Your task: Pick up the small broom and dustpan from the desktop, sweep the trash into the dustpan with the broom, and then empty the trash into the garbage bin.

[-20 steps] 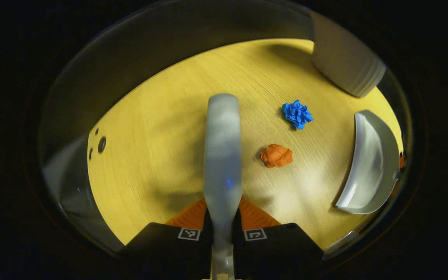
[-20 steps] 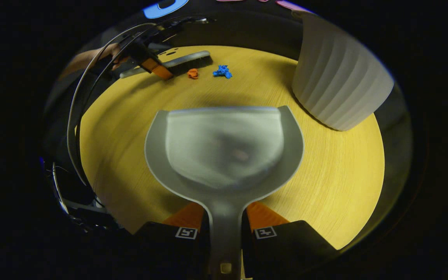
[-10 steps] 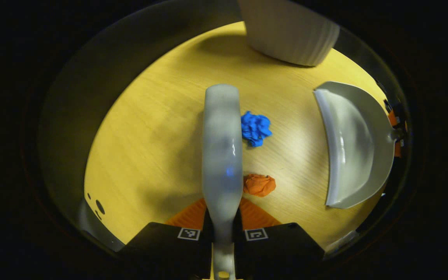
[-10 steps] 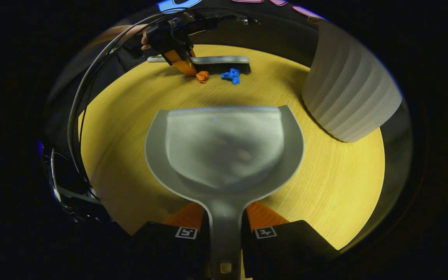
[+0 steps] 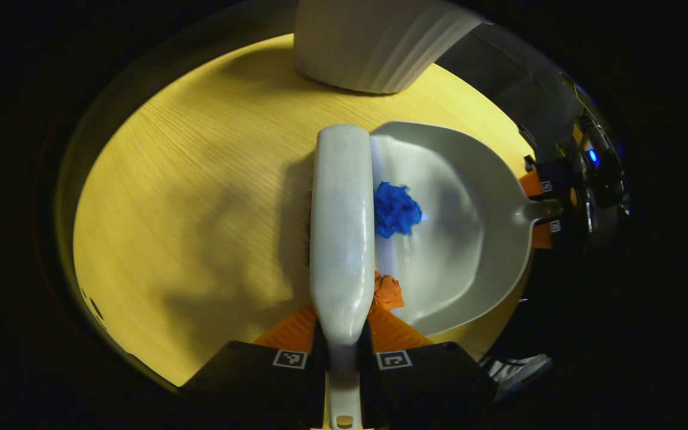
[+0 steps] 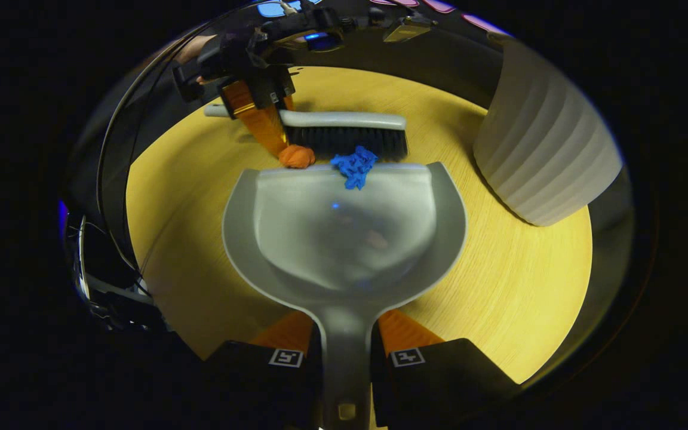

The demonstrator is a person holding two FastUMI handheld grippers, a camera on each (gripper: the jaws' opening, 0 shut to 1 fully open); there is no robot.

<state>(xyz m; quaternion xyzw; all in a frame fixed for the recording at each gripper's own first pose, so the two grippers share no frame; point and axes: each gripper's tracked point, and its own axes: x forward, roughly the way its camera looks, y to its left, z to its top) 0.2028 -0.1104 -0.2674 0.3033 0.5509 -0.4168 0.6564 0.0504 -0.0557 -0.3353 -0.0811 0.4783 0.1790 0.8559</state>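
At the front lip of the dustpan [image 6: 344,233] the blue scrap [image 6: 354,167] lies half over the edge, and the orange scrap [image 6: 297,156] sits just outside the lip, touching it. Behind both stands the broom [image 6: 347,132], its dark bristles against the scraps and down on the bench [image 6: 529,286]. In the left gripper view the broom [image 5: 342,221] runs straight ahead with the blue scrap [image 5: 396,210] inside the dustpan [image 5: 463,239] and the orange scrap [image 5: 387,292] at its lip. The left gripper [image 5: 342,352] has its jaws closed on the broom handle; it shows far off in the right gripper view [image 6: 260,116] too. The right gripper [image 6: 346,352] has its jaws closed on the dustpan handle, the pan lying on the bench. Near the dustpan's right side stands the white ribbed bin [image 6: 547,155], seen in the left gripper view at the top [image 5: 380,42]
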